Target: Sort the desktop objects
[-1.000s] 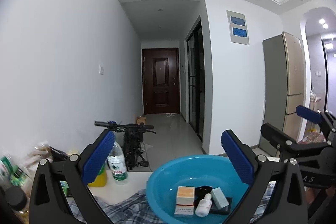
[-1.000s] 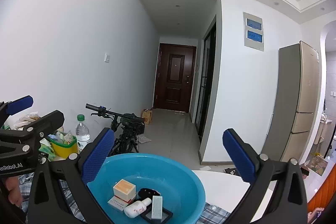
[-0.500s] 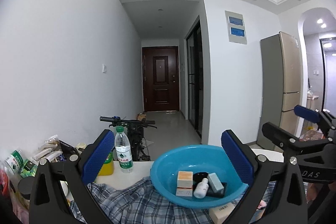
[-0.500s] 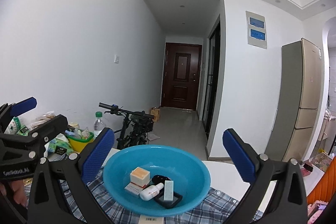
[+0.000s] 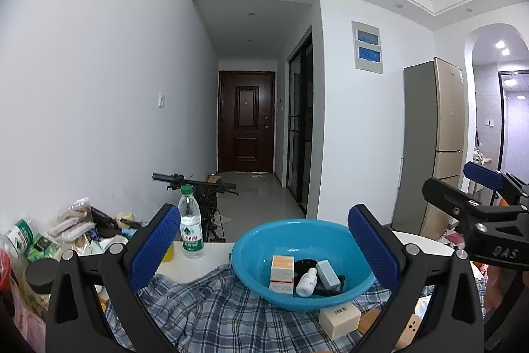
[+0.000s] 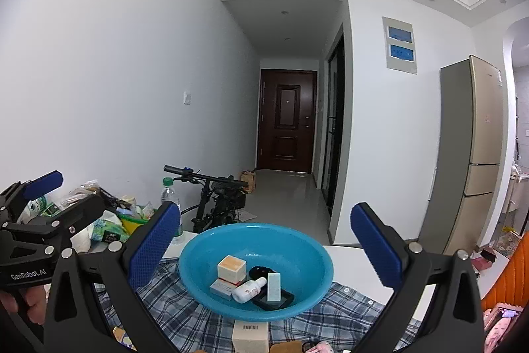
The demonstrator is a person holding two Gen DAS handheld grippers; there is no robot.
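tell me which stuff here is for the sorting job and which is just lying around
For the job:
blue basin
orange box, white bottle, green box, all in the basin
beige box on the plaid cloth

Lying about:
water bottle
snack packets
bike
fridge

basin [image 5: 251, 248]: glossy blue plastic | tablecloth [image 5: 211, 313]: plaid woven cloth | box [image 5: 339, 318]: matt cardboard

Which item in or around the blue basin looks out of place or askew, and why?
The small white bottle lies on its side inside the blue basin, leaning across a flat black item, while the orange-topped box beside it stands upright. Nothing looks spilled or damaged.
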